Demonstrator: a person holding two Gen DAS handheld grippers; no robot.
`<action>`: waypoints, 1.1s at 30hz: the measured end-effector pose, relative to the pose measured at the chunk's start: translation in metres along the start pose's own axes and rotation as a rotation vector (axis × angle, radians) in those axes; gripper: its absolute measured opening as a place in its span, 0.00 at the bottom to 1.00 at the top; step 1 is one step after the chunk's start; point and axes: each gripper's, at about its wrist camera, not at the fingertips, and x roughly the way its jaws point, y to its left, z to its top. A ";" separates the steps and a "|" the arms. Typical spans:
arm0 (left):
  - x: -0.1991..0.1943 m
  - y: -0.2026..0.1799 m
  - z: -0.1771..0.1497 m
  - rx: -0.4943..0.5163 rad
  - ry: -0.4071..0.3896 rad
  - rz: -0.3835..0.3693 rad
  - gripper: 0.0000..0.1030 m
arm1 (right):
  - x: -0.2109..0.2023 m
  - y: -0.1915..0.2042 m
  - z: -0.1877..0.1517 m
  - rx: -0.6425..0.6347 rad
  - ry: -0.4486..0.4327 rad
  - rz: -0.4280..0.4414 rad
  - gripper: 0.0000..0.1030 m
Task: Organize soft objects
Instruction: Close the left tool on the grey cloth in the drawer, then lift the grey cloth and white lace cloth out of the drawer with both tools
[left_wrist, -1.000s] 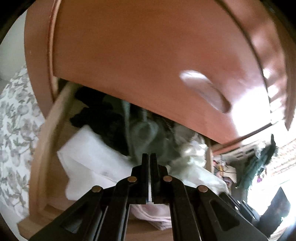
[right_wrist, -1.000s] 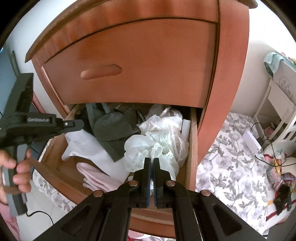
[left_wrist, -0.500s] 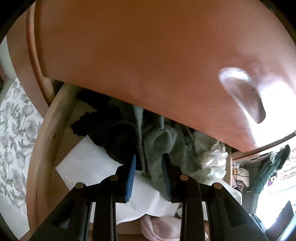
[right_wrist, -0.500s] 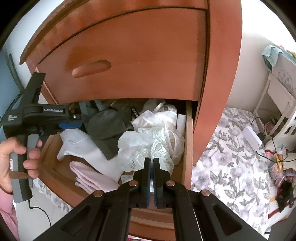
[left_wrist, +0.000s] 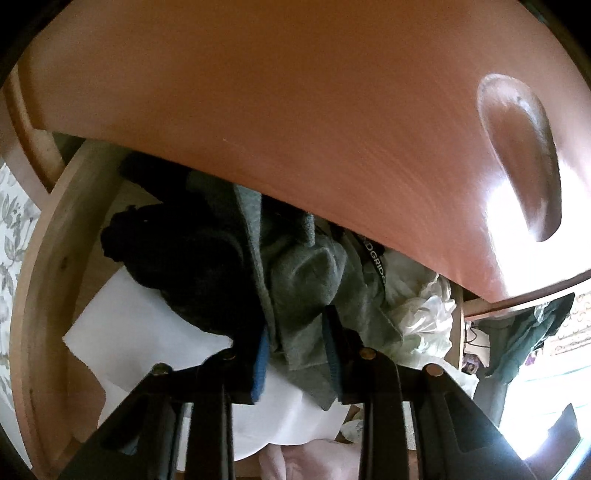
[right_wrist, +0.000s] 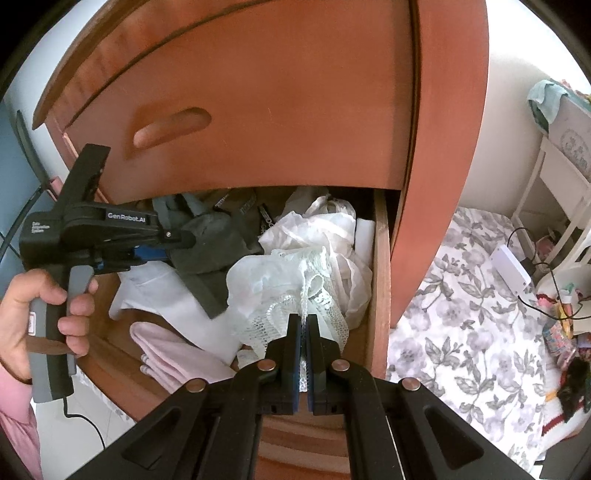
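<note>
An open wooden drawer (right_wrist: 380, 277) holds a heap of soft things. A grey garment (left_wrist: 306, 280) lies in the middle, beside a black one (left_wrist: 192, 266) and over a white folded cloth (left_wrist: 140, 332). My left gripper (left_wrist: 293, 321) reaches into the drawer from the left side. Its jaws are closing, with a fold of the grey garment (right_wrist: 210, 240) between them touching both pads. My right gripper (right_wrist: 303, 325) is shut with nothing in it, hovering over a white lace pile (right_wrist: 295, 273) near the drawer's front. A pink cloth (right_wrist: 170, 354) lies at the front left.
The closed upper drawer front (right_wrist: 258, 110) overhangs the back of the open drawer. A person's hand (right_wrist: 22, 314) grips the left tool's handle. To the right are floral bedding (right_wrist: 461, 332), a white box with a cable (right_wrist: 511, 267) and white furniture (right_wrist: 554, 184).
My left gripper dropped deeper into the drawer, opened, and is now narrowing around the grey garment. The right gripper stayed shut and sank slightly toward the lace.
</note>
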 end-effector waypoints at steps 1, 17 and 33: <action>0.001 -0.002 -0.001 0.005 -0.002 -0.002 0.09 | 0.001 0.000 0.000 0.000 0.002 0.000 0.02; -0.051 0.004 -0.025 0.030 -0.120 -0.175 0.07 | -0.023 0.012 0.001 -0.013 -0.038 -0.001 0.02; -0.135 0.008 -0.036 0.078 -0.226 -0.323 0.06 | -0.091 0.052 0.023 -0.073 -0.186 -0.014 0.02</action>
